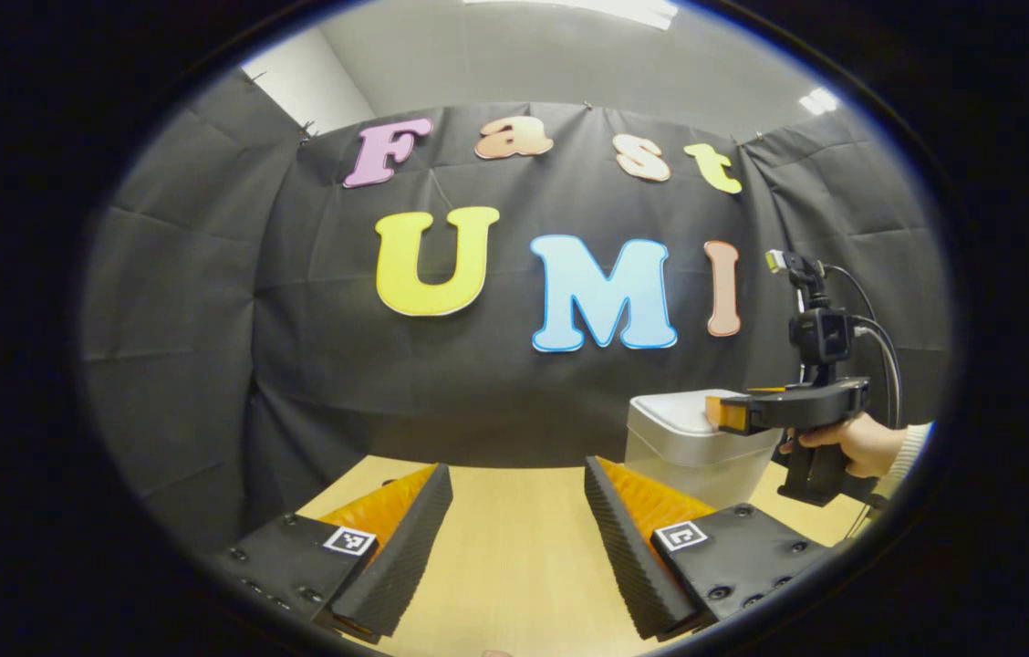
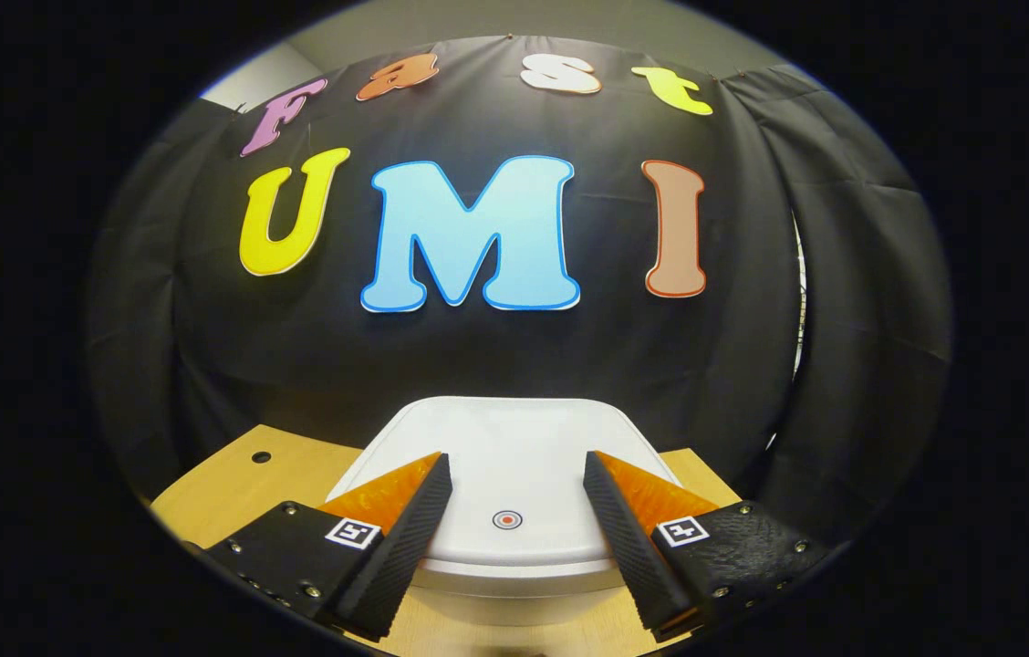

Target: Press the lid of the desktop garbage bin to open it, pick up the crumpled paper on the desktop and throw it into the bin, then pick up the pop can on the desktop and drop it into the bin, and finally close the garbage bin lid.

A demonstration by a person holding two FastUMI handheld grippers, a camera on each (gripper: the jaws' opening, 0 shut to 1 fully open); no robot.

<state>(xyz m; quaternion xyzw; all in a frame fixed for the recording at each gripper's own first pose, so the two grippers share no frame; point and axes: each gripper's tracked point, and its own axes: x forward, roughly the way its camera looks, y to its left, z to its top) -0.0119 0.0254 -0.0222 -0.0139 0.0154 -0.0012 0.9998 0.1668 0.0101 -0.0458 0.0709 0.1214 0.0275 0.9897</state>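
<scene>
The bin (image 2: 514, 497) is standing upright on the wooden desktop, just in front of the black cloth wall. It is a small white box with rounded corners, its body tapering slightly toward the base. Its lid (image 2: 501, 456) is lying flat and shut, smooth and white, and is carrying a small round red-and-white mark (image 2: 506, 519) near its front edge. In the left gripper view the bin (image 1: 692, 456) is sitting toward the table's right side.
</scene>
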